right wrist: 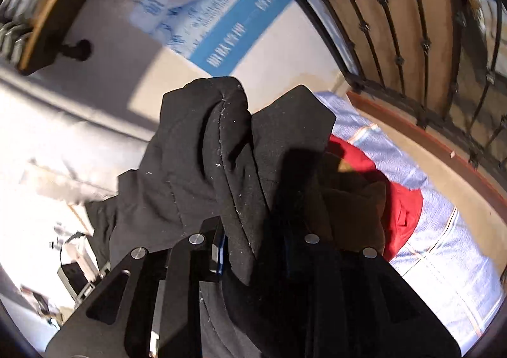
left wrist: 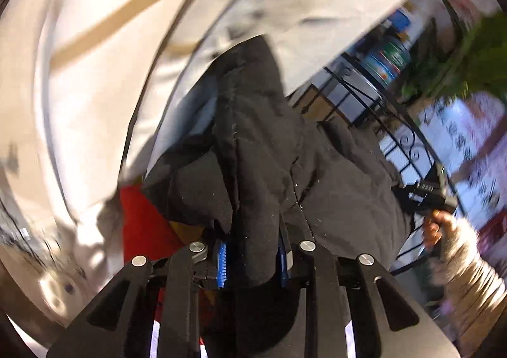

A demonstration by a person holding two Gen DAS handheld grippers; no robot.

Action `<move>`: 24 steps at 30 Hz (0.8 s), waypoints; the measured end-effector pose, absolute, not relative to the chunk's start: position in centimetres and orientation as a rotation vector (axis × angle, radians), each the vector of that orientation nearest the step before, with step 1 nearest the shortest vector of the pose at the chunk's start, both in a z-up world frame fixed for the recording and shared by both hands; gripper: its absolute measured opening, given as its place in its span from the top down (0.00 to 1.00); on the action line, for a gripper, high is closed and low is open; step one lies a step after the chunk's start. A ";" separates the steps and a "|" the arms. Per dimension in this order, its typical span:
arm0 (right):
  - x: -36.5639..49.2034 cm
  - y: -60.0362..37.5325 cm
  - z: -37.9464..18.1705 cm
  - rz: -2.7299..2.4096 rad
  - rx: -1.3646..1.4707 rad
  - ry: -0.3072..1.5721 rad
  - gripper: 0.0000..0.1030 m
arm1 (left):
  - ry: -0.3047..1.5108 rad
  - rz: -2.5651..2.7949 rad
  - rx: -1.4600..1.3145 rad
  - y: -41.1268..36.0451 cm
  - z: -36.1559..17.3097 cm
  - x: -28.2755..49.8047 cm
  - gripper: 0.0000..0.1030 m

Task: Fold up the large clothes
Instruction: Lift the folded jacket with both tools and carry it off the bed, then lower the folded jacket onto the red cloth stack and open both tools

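Left gripper (left wrist: 253,263) clamps a thick fold of the black jacket (left wrist: 263,148); right gripper (right wrist: 253,258) bites another bunch of that jacket (right wrist: 202,152), which hangs lifted between them; below, a blue striped bedsheet (right wrist: 443,250) with a red garment (right wrist: 402,209) lying on it; far right, black iron bars (right wrist: 393,22); a blue-and-white poster (right wrist: 221,15) on the pale wall; everything blurred.

Motion blur smears the shelf items (left wrist: 388,58) and wall poster (right wrist: 218,15); black garment (right wrist: 206,161) hides the red clothing's (right wrist: 402,205) near part.
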State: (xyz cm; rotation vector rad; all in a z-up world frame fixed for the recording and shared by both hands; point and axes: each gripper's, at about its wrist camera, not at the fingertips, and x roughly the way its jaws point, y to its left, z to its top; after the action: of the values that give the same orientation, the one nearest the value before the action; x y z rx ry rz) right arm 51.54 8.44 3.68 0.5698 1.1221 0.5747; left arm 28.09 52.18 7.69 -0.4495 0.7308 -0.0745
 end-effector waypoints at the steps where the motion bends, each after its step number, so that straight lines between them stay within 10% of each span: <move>1: 51.0 7.8 4.5 0.583 0.575 1.103 0.75 | 0.734 -0.086 -0.437 51.9 7.9 28.1 0.78; 6: 52.2 6.3 2.4 0.504 0.601 1.168 0.64 | 0.797 -0.073 -0.644 55.5 2.3 28.8 0.63; 12: 51.5 6.3 -1.2 0.353 0.732 1.159 0.31 | 0.814 0.102 -0.571 55.4 0.8 29.4 0.21; 24: 49.5 8.5 9.5 0.236 0.426 0.849 0.31 | 0.600 0.212 -0.339 54.3 12.9 27.1 0.19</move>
State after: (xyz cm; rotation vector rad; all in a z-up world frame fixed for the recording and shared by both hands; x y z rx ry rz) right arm 49.47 8.49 9.51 0.4259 0.8491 0.2357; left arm 27.11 54.30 12.85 -0.3392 0.6005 0.2119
